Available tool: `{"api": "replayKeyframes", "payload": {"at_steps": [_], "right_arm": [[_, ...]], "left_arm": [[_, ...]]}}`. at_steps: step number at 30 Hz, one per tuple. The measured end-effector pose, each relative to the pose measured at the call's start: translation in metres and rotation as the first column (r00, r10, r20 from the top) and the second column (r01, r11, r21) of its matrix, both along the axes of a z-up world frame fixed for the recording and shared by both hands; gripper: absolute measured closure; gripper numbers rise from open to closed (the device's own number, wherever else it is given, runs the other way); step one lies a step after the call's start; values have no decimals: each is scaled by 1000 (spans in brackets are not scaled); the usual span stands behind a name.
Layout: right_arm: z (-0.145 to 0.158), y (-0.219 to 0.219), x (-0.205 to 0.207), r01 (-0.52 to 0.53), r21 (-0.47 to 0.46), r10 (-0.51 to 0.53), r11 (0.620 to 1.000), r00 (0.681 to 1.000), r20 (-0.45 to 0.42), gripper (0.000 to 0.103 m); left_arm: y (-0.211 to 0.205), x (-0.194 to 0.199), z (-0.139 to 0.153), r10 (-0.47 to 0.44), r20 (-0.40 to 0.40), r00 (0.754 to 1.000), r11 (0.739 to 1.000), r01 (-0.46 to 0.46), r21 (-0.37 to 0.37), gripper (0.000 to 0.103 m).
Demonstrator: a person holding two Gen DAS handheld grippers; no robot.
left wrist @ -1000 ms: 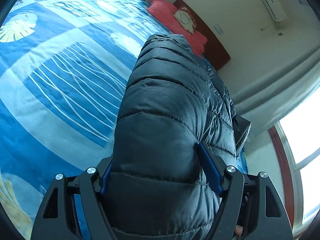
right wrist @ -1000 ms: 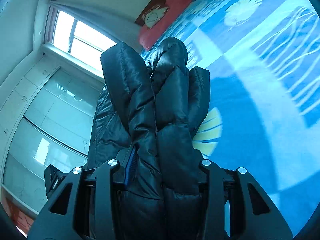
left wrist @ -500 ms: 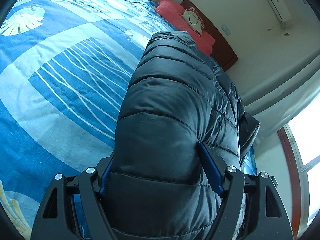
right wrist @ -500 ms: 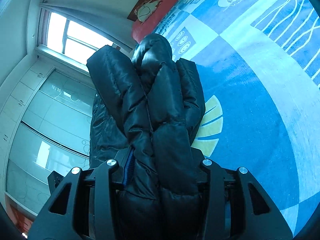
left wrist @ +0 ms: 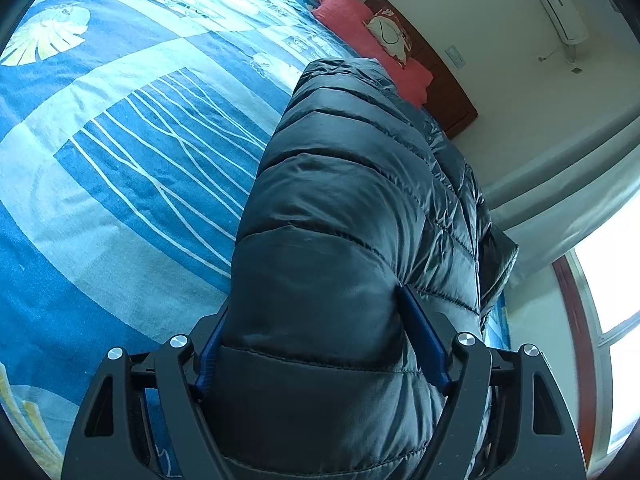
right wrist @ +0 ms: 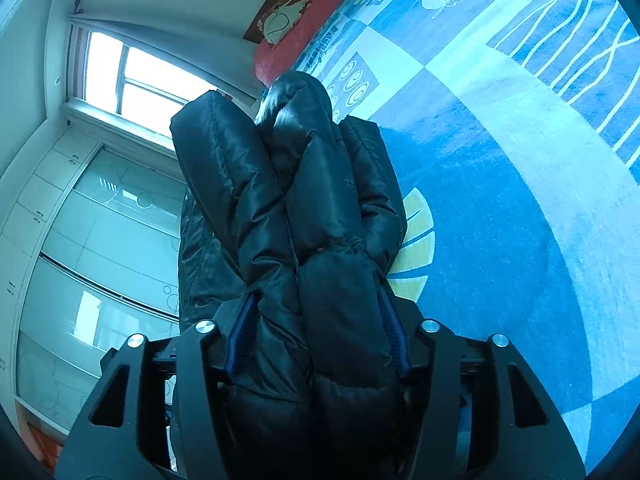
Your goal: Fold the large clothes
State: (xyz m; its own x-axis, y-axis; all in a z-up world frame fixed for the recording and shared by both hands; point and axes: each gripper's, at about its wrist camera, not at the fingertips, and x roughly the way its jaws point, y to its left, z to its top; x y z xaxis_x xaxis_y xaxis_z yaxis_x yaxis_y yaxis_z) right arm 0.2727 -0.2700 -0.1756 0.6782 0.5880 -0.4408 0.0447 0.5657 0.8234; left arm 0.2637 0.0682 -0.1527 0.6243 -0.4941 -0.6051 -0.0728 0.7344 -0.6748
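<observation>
Jacket, a dark quilted puffer, is sitting bundled between both tools, over the blue patterned bed cover.

Change since 1 second ago: the right tool is opening. In the right wrist view its blue pads are standing visibly wider apart than before, and the folded layers, about 3 thick rolls, are puffing out to fill the gap. The pads are touching the fabric on both sides; I cannot tell how much squeeze is left. The bundle is rising from the bottom centre of the frame to the upper middle, with the window at upper left and the bed cover filling the right half.

The left tool is also easing open, only slightly. It is standing wide around 1 fat quilted section, pads pressing into both flanks; the fabric is bulging over the right pad. The jacket is running from bottom centre toward upper right, where the red pillow is lying at the head of the bed.

Both views look reframed a little versus 1 second ago, more bed at the top, but the hands are hardly travelling.

Reading: this looks like the release after a fold, right side first. Judging by the stacked layers, the fold is mostly made. Risk: puffer fill is springy, so the layers may unroll once the grip goes. Next move probably calls for letting go low and pressing the stack flat.
</observation>
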Motion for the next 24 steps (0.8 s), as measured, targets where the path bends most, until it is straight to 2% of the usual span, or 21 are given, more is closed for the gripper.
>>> {"api": "replayKeyframes", "payload": {"at_steps": [9,12,17,20,24], "right_arm": [[28,-11,-2,10,-101,-9,995,1000,6,28],[35,-15,6,12,-102,-11,995,1000,9,28],[47,-17,28,2,-100,0,995,1000,14,28],[52,-15,45,-8,-109,9,994,1000,10,27],[53,-16,63,-12,-84,12,996,1000,-5,27]], "left_arm": [[10,4,8,-26,-42,999,998,23,-65,26],[13,3,11,-26,-50,998,997,22,-80,26],[13,-5,20,-37,-55,998,999,36,-24,26],[22,-10,31,-38,-23,999,999,37,-15,26],[27,9,37,-36,24,999,999,36,15,26]]}}
